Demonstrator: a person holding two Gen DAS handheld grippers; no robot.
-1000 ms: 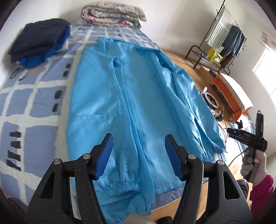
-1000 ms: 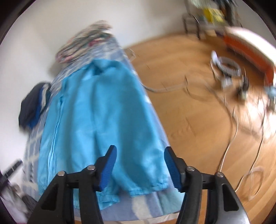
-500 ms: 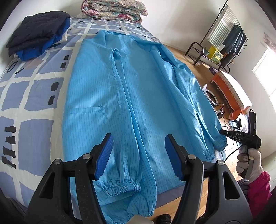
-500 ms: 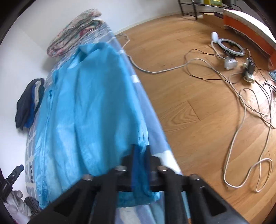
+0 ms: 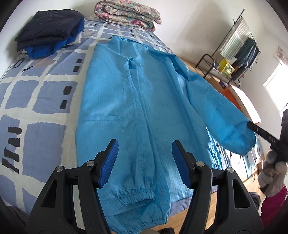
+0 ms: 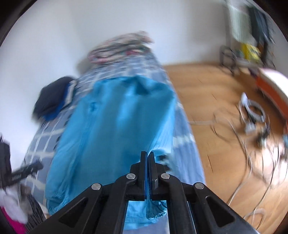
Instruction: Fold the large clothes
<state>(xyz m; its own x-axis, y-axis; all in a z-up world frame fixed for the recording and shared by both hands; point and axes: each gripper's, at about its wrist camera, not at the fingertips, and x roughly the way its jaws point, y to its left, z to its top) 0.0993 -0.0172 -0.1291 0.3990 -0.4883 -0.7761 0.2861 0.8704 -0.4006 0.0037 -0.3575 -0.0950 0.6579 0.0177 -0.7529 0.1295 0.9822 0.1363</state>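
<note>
A large light-blue jacket (image 5: pixel 136 108) lies flat, front up, along the bed (image 5: pixel 36 111). My left gripper (image 5: pixel 144 162) is open and empty above the jacket's lower part, over its left sleeve cuff (image 5: pixel 133 196). My right gripper (image 6: pixel 147 156) is shut on the jacket's right sleeve (image 6: pixel 162 126) near the cuff and holds it lifted off the bed. In the left wrist view that sleeve (image 5: pixel 216 111) hangs raised at the right, pinched by the right gripper (image 5: pixel 250 125). The right wrist view is blurred.
A dark folded pile (image 5: pixel 48 32) and a floral quilt roll (image 5: pixel 126 14) sit at the bed's far end. A clothes rack (image 5: pixel 239 52), an orange-sided mattress (image 5: pixel 241 100) and loose cables (image 6: pixel 252 144) are on the wooden floor to the right.
My right gripper closed on the right sleeve near the cuff and lifted it off the bed. My left gripper stayed open and moved forward over the jacket.
</note>
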